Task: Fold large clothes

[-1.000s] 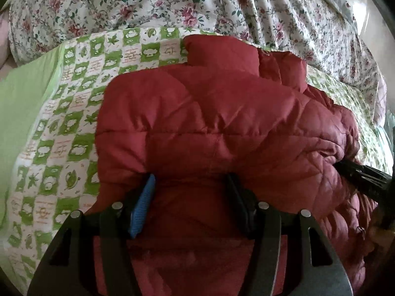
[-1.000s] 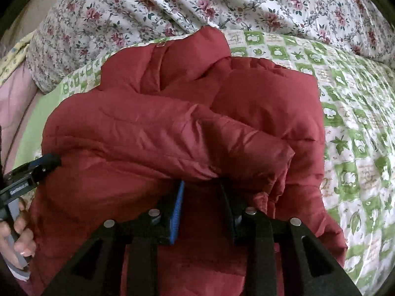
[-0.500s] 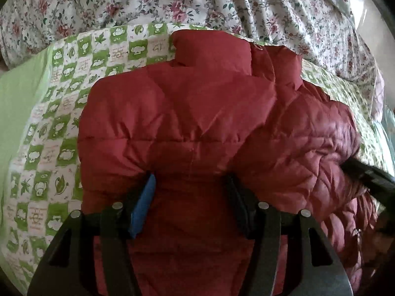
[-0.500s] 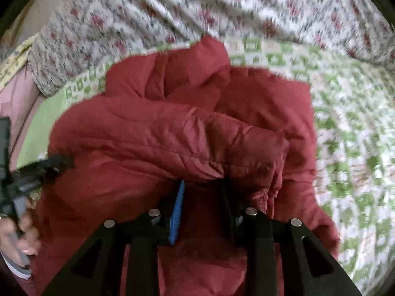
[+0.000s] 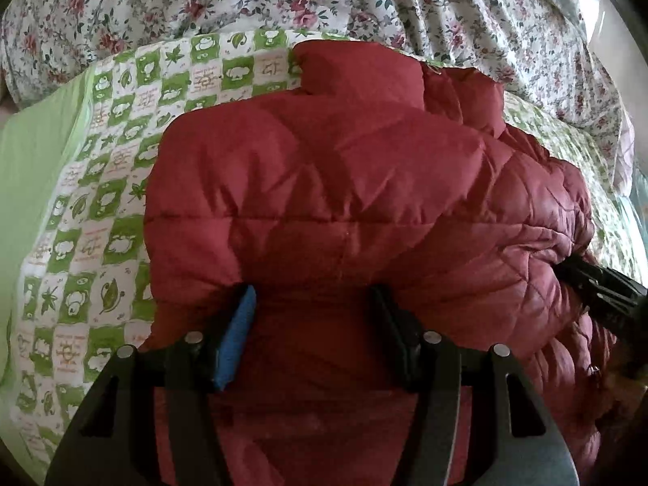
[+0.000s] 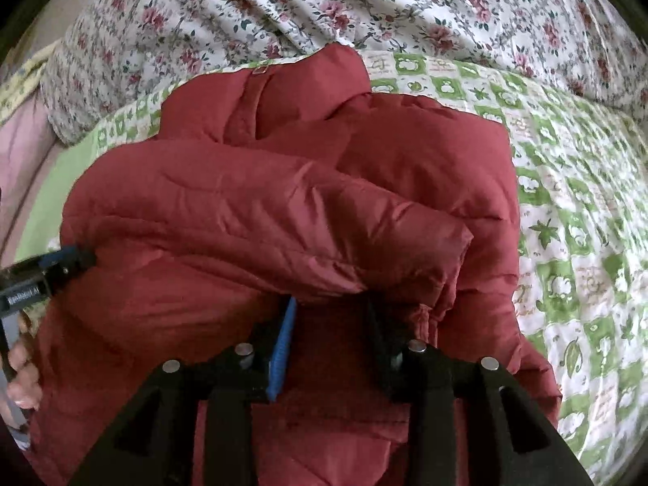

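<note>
A dark red quilted puffer jacket (image 5: 324, 186) lies bunched on the bed, collar toward the far side; it also fills the right wrist view (image 6: 283, 218). My left gripper (image 5: 314, 303) is shut on the jacket's near edge, with thick padding bulging between its fingers. My right gripper (image 6: 330, 316) is shut on the jacket's near edge too, its tips hidden under a folded sleeve. Each gripper shows at the side of the other's view: the right one (image 5: 599, 287) and the left one (image 6: 48, 271).
A green-and-white checked quilt (image 5: 101, 210) lies under the jacket, also seen in the right wrist view (image 6: 575, 218). A floral duvet (image 5: 243, 4) is heaped along the far side. A plain green sheet (image 5: 28, 170) lies at the left.
Both grippers have carried the jacket's near edge up and toward the collar. The jacket has bunched shorter, and more of the checked quilt has been covered.
</note>
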Motion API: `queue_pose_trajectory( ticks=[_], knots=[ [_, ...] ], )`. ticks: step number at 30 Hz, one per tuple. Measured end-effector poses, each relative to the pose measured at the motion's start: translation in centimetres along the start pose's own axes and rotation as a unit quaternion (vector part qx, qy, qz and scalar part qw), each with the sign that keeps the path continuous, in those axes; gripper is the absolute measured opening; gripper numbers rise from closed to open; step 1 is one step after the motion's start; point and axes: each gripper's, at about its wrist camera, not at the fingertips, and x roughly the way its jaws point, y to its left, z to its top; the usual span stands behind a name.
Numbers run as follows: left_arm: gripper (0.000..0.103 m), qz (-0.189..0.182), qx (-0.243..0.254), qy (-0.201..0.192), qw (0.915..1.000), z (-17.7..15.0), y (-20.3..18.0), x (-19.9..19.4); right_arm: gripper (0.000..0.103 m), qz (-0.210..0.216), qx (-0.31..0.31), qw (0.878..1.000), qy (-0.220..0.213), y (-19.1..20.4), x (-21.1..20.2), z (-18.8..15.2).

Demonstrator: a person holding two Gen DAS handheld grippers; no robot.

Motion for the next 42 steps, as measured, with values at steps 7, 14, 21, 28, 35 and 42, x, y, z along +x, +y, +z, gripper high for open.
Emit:
queue_pose_trajectory(
  ticks=[7, 14, 21, 28, 35, 42],
  knots=[
    [0.059, -0.002, 0.004, -0.002, 1.0000, -0.1, 0.2, 0.2, 0.035, 0.005, 0.003, 1.000, -0.005, 0.1, 0.2, -0.2],
    [0.059, -0.006, -0.015, 0.001, 0.9999, 0.1, 0.4, -0.2, 0.037, 0.025, 0.034, 0.999, -0.009, -0.7, -1.5, 0.0],
    [0.059, -0.031, -0.048, -0.011, 0.9983, -1.5, 1.7, -3.9, 0.044, 0.035, 0.050, 0.998, -0.017, -1.3, -6.0, -1.6],
    [0.059, -0.032, -0.058, -0.010, 0.9978, -6.1, 2.3, -7.5, 0.045, 0.053, 0.092, 0.994, -0.016, -3.0, -8.5, -4.9],
    [0.059, -0.041, -0.083, -0.012, 0.9956, -10.1, 3.7, -10.6, 0.047, 0.064, 0.118, 0.991, -0.017, -3.7, -11.1, -8.0],
    [0.059, -0.046, -0.103, -0.010, 0.9936, -13.1, 5.0, -12.8, 0.053, 0.068, 0.124, 0.990, -0.027, -3.8, -14.6, -10.4]
  ],
)
